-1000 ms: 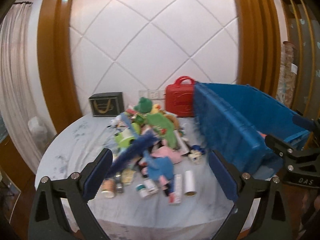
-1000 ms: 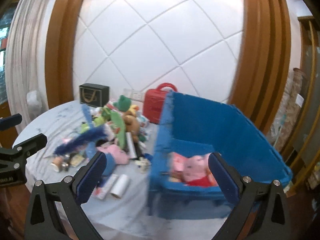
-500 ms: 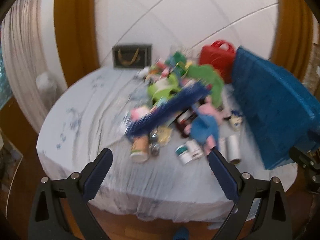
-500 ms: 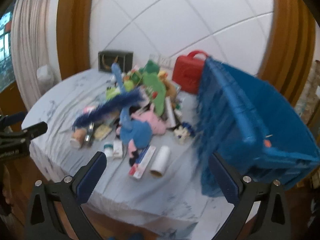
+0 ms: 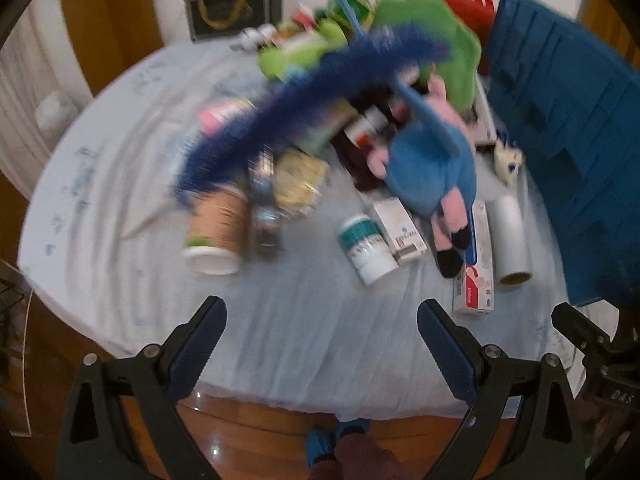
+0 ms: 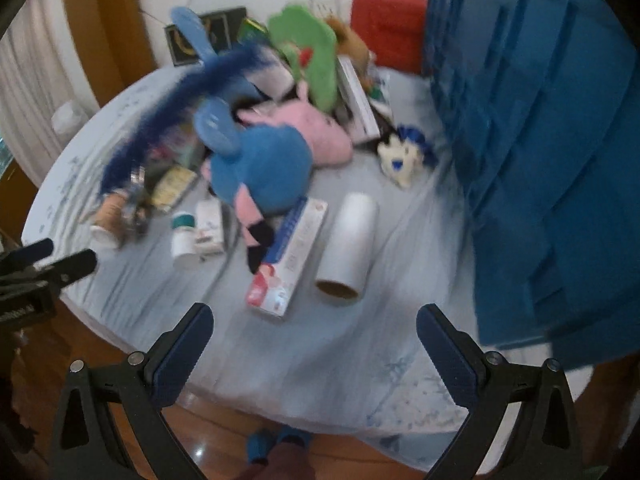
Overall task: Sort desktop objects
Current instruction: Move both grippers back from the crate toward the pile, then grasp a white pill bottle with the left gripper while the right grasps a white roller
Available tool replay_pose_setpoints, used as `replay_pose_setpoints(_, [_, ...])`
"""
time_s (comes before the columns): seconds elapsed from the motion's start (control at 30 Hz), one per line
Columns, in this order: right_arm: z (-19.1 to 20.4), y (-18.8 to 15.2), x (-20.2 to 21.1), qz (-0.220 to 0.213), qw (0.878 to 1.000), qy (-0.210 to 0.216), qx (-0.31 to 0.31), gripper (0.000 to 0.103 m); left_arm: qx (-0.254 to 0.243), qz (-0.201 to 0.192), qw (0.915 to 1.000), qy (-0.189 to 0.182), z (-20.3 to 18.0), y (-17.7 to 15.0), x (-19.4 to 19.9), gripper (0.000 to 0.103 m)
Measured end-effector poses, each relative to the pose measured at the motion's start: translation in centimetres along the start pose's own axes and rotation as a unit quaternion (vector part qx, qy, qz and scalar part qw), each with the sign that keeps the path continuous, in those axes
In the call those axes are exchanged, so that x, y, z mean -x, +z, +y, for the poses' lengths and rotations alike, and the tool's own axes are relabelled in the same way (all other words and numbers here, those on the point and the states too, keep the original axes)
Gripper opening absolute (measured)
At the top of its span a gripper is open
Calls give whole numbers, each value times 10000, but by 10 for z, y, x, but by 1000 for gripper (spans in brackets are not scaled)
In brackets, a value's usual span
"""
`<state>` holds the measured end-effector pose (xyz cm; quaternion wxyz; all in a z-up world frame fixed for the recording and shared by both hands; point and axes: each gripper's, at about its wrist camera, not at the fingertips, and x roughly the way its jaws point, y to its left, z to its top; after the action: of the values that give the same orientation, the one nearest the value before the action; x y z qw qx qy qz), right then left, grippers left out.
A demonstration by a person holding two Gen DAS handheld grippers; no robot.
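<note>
Both grippers, left gripper [image 5: 320, 324] and right gripper [image 6: 314, 332], hover with fingers spread and empty, seemingly choosing a pick. Beyond them the tabletop [image 6: 360, 344] holds a roll [image 6: 348, 248], a toothpaste box [image 6: 290, 256], heaped toys, then the blue crate [image 6: 540, 160] awaiting them.

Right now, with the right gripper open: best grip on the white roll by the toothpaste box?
The white roll lies on its side, cardboard core end facing the camera, long axis pointing away. I'd come from above with the right gripper and close across its mid-length. There's bare cloth on its right; the toothpaste box sits close on the left, so keep that finger tight in.
</note>
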<state>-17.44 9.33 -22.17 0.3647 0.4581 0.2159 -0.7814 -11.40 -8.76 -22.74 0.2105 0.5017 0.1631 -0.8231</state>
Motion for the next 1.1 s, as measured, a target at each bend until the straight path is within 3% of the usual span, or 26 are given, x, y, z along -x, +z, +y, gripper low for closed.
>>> replay_pose_setpoints(0.2, [-25, 7, -47, 320, 9987, 74, -390, 103, -132, 302, 9995, 24, -25, 12, -50, 94])
replay_pose_setpoints(0.27, [-26, 11, -59, 418, 9982, 68, -431, 103, -128, 406, 9991, 47, -28, 15, -63, 84])
replay_pose_setpoints(0.37, [-30, 16, -81, 603, 9965, 105, -567, 103, -180, 538, 9984, 1, -29, 22, -83, 77])
replay_pose_setpoints(0.5, [-33, 22, -102, 725, 9944, 0, -771, 103, -315, 688, 9971, -28, -27, 28, -104, 74])
replay_pose_setpoints(0.63, [-39, 24, -114, 772, 9903, 325, -1109, 103, -516, 443, 9977, -12, -28, 29, -105, 74])
replay_pose_setpoints(0.8, [-40, 18, -116, 644, 9889, 404, -1275, 103, -644, 334, 9973, -95, -26, 25, -102, 80])
replay_pose_setpoints(0.93, [-39, 12, -114, 506, 9885, 357, -1378, 103, -721, 462, 9963, -89, -31, 21, -105, 103])
replay_pose_setpoints(1.1, [-38, 12, -116, 615, 9890, 424, -1274, 103, -725, 470, 9962, -92, -31, 20, -107, 103])
